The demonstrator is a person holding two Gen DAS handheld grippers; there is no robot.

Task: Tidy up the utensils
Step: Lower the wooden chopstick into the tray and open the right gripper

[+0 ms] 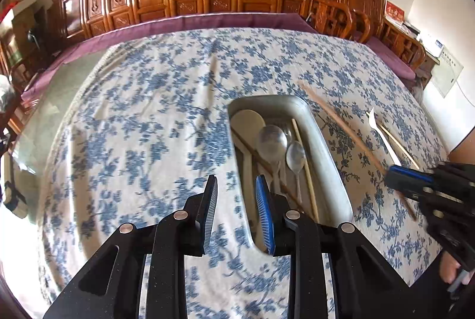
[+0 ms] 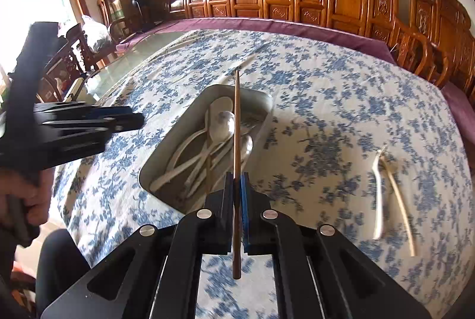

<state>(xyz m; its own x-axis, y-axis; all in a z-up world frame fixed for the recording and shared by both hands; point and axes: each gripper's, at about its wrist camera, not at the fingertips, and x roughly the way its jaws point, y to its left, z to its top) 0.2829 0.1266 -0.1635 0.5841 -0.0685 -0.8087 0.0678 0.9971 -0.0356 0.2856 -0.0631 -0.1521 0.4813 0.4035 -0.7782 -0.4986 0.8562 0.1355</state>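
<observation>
My right fingers [image 2: 236, 185] are clamped on one dark brown wooden chopstick [image 2: 236, 123], a thin straight rod that runs up between the two pads and out over the tray, its butt end sticking back toward me. My left fingers [image 1: 237, 200] stand spread apart with nothing between them, one pad ribbed grey, the other ribbed blue, hovering at the near left rim of the tray.

The tray [image 1: 323, 152] is a single oblong metal tin with rounded corners and a dull grey sheen, resting on the surface [image 1: 148, 117], which is covered by a wrinkled white cloth printed with blue blossoms. Inside it I count two shiny metal spoons [image 1: 271, 140] with oval bowls, one flat pale ladle-like spoon [image 1: 248, 123], a metal fork that is partly hidden, and at least two thin sticks, one pale and one darker; the pile overlaps, so I cannot give an exact total.

Out on the cloth, well to the right of the tray, lie two more pieces side by side and touching: one white plastic fork [image 2: 377, 194] and one pale slender chopstick [image 2: 399, 203].
</observation>
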